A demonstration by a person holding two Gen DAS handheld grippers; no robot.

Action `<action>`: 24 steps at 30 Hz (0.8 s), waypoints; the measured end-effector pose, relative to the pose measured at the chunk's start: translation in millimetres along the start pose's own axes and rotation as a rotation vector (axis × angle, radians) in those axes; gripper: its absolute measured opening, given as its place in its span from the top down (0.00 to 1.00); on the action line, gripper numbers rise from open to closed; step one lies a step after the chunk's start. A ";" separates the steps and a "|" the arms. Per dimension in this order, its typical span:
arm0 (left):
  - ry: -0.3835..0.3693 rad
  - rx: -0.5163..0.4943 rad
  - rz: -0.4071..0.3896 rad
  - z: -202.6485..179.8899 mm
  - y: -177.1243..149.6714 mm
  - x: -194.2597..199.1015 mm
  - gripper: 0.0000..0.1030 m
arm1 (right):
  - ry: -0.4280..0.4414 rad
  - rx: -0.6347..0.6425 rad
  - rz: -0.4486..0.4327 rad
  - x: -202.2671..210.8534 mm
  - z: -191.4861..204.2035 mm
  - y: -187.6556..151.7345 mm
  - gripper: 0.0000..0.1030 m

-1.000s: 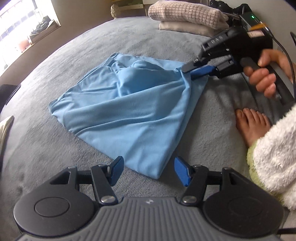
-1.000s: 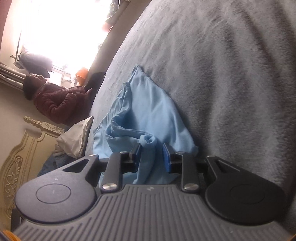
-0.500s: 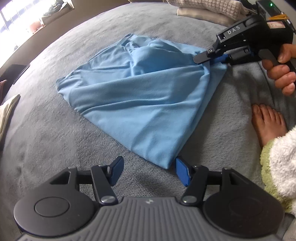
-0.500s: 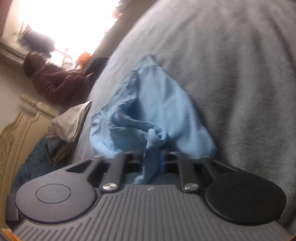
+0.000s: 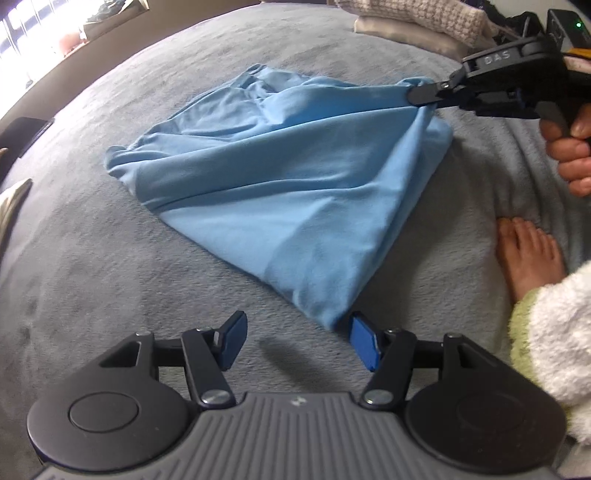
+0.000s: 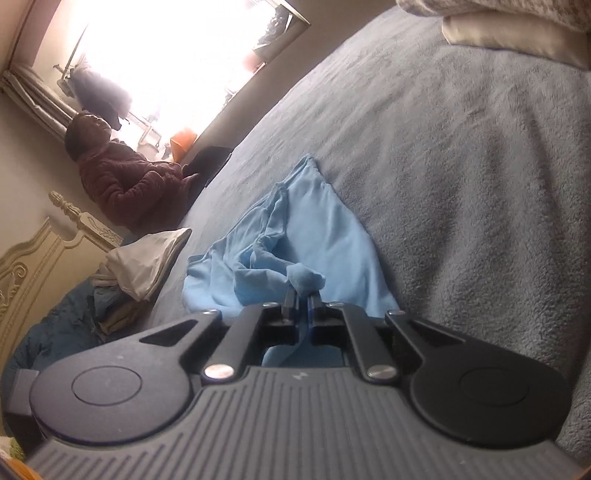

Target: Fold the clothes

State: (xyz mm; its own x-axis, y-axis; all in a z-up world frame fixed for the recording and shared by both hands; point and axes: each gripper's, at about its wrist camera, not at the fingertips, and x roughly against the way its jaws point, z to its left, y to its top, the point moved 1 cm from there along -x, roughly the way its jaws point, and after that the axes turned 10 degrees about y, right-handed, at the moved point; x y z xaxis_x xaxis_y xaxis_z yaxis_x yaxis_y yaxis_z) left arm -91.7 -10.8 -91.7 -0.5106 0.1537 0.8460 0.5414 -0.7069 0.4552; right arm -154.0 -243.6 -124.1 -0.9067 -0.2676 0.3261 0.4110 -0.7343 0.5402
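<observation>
A light blue garment (image 5: 280, 177) lies spread on the grey blanket (image 5: 92, 266), bunched at its far end. My right gripper (image 5: 424, 96) is shut on the garment's far right corner and holds that corner a little above the blanket; its own view shows a knot of blue cloth (image 6: 304, 278) pinched at my right gripper (image 6: 301, 295). My left gripper (image 5: 295, 332) stands open just above the blanket. The garment's near corner (image 5: 328, 317) lies by the left gripper's right blue fingertip (image 5: 360, 332), and nothing is between the pads.
A person's bare foot (image 5: 528, 251) and fluffy white sleeve (image 5: 554, 332) are at the right. Folded knit and cream pillows (image 5: 413, 22) lie at the far edge. Another person in a dark red jacket (image 6: 125, 181) sits by the window, beside a pile of clothes (image 6: 144, 266).
My right gripper closed on the garment's far corner and lifted it slightly, pulling the cloth taut. The left gripper stayed open near the near corner.
</observation>
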 end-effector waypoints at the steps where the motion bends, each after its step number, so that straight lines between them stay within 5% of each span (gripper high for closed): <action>1: -0.002 -0.001 -0.005 -0.5 -0.2 0.9 0.40 | 0.001 0.008 -0.005 0.3 1.2 0.6 0.98; 15: 0.039 0.014 -0.098 -23.0 1.9 -4.5 0.40 | 0.011 -0.020 -0.033 -1.9 4.3 1.9 0.98; 24: -0.013 0.218 -0.077 -0.7 7.3 -9.1 0.39 | 0.071 -0.032 -0.061 3.6 14.4 11.1 0.98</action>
State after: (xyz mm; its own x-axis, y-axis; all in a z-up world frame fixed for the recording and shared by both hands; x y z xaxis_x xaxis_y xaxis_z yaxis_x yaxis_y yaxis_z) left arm -83.6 -17.8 -96.3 -0.5479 0.2110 0.8095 0.6334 -0.5275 0.5662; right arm -151.3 -243.7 -105.8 -0.9349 -0.2644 0.2368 0.3525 -0.7697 0.5323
